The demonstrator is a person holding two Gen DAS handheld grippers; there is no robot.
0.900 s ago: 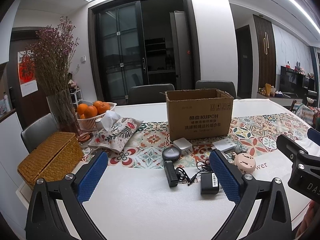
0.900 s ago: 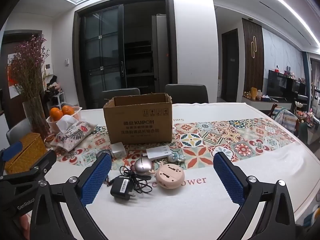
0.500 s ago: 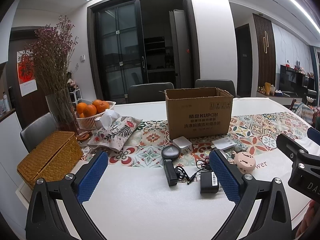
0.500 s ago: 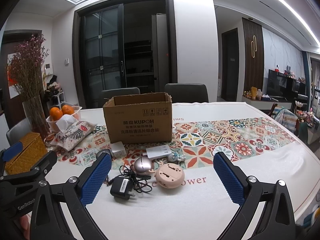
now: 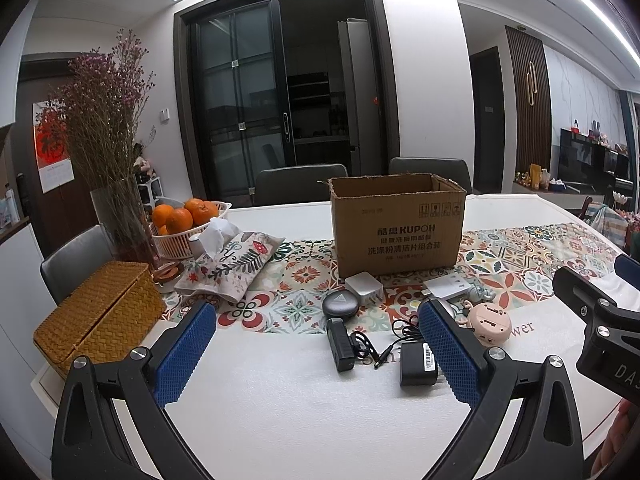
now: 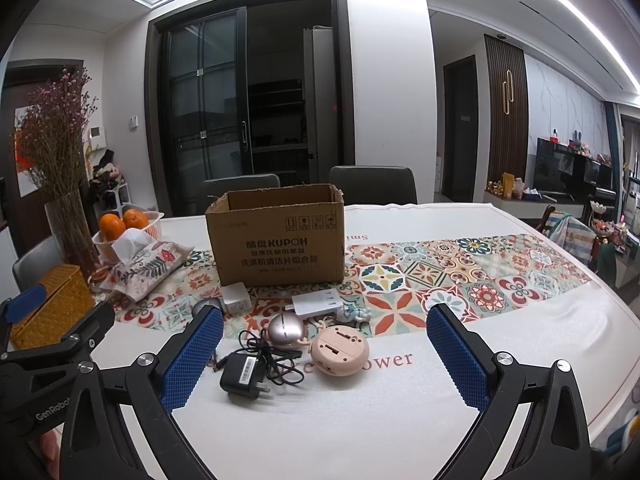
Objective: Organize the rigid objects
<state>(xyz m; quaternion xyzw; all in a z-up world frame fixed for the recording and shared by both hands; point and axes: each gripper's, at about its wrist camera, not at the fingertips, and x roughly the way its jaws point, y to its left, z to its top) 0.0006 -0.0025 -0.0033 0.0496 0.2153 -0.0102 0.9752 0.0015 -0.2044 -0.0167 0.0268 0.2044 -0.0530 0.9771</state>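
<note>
Small gadgets sit in a loose cluster on the table [image 5: 280, 400], just in front of the cardboard box [image 5: 398, 228], none in it yet as far as the views show (box inside mostly hidden). Cluster: white charger [image 5: 364, 288], dark round puck [image 5: 340, 304], black bar-shaped device [image 5: 340, 344], black adapter [image 6: 242, 376] w/ tangled cord [image 6: 276, 356], silver egg-shaped thing [image 6: 285, 329], pink round gadget [image 6: 339, 350], white power strip [image 6: 314, 303], small figurine [image 6: 352, 313].

Left gripper [image 5: 316, 356]: wide open, holding nothing, hovering above the near table edge. Black bar lies btwn its fingers in the wrist view but farther ahead, not touching; adapter just inside its right finger [image 5: 448, 352].

Right gripper [image 6: 324, 356]: also wide open, empty. Pink gadget and adapter both lie ahead btwn its fingers, apart from the pads.

Step in hand looks like the approach for a first pick, prob. w/ the box as the drop spot. To do it well: take one item per gripper, nearest first, so the two don't cross. Pink gadget suits the right; close across its round body. Adapter: grab the body, not the cord. The cord loops near the silver egg and could drag it along. Black bar: pinch across its narrow sides. Come in low, centre the item, then close.
</note>
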